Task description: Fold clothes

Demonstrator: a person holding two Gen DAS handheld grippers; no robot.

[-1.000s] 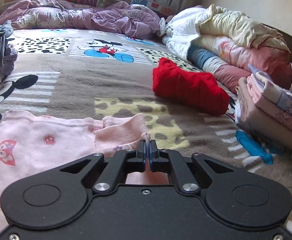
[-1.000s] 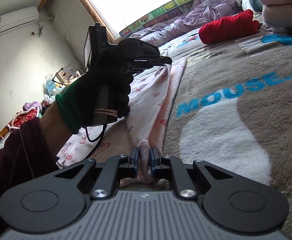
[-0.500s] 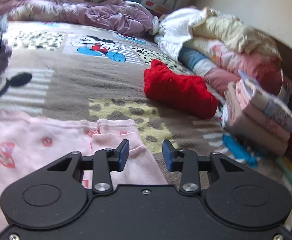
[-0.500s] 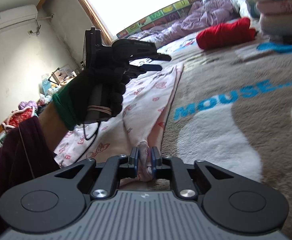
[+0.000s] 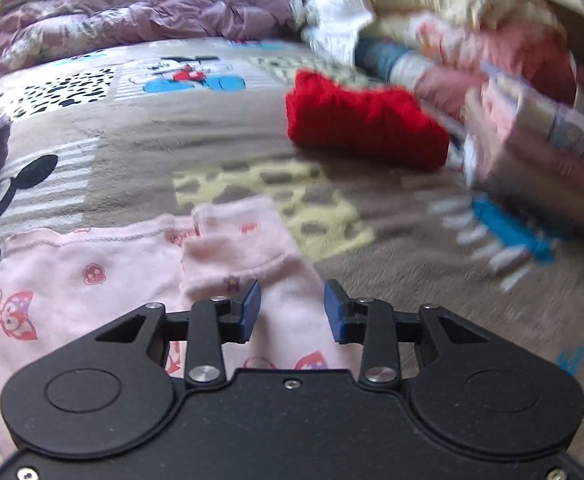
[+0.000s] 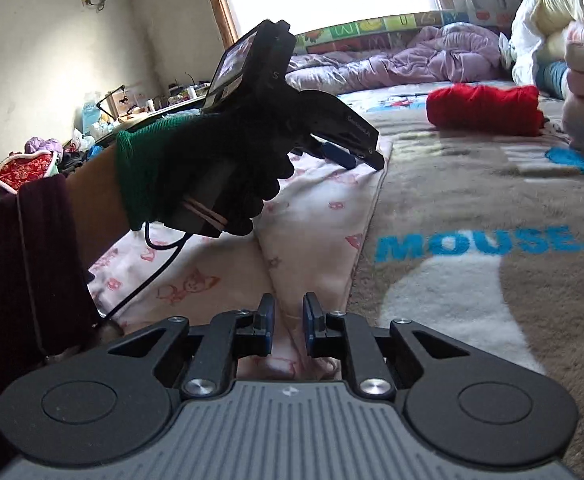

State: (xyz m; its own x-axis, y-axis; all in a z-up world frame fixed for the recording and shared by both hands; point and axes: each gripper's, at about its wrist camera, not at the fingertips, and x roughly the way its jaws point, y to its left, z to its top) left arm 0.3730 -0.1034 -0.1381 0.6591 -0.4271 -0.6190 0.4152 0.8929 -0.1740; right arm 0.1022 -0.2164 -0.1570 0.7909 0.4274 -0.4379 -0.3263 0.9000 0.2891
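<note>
pink garment (image 5: 92, 280) lower left of left-wrist frame, flat on bed blanket (image 5: 172, 140) | left gripper (image 5: 292, 308) opening, empty | right gripper (image 6: 288, 320) narrow, fabric between pads, grip unclear | we judge it light, limp, bunch-prone: take hems, corners
</note>
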